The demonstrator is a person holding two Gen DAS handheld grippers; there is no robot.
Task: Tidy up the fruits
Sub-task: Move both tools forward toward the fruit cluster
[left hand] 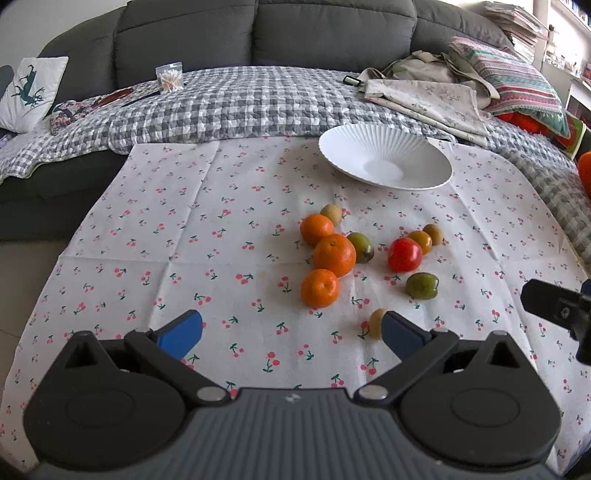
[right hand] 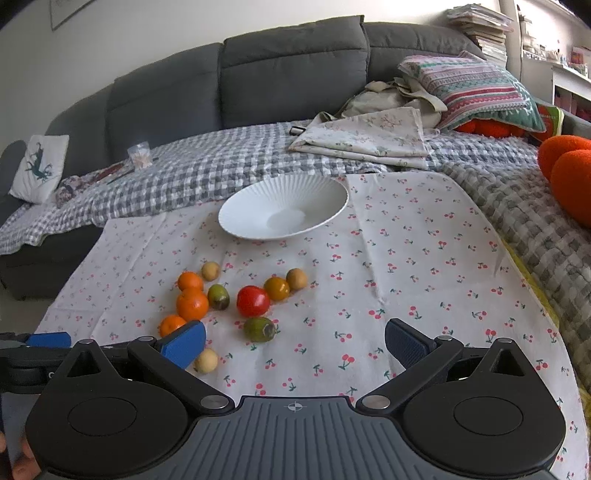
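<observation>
1. Behind everything, a dark grey sofa [left hand: 258, 33] spans the room, with a grey checked quilt [left hand: 236, 103] spread over its seat and a striped cushion [left hand: 517, 79] on folded cloth at the right.
2. Over the surface lies a white cloth printed with cherries [left hand: 184, 229], creased in squares.
3. At the far side of that cloth sits a white ribbed bowl [left hand: 384, 157], empty.
4. Nearer, the fruits lie loose on the cloth: three oranges [left hand: 334, 254] in a touching row, a red tomato [left hand: 404, 254] to their right, a green fruit [left hand: 422, 285] just below it, and small tan ones scattered about.
5. Low in its view, the left hand-held gripper [left hand: 291, 332] is spread wide and grasps nothing; a small tan fruit [left hand: 376, 323] sits just beside its right pad.
6. Likewise the right hand-held gripper [right hand: 295, 341] is fully released, empty, tilted down toward the cloth.
</observation>
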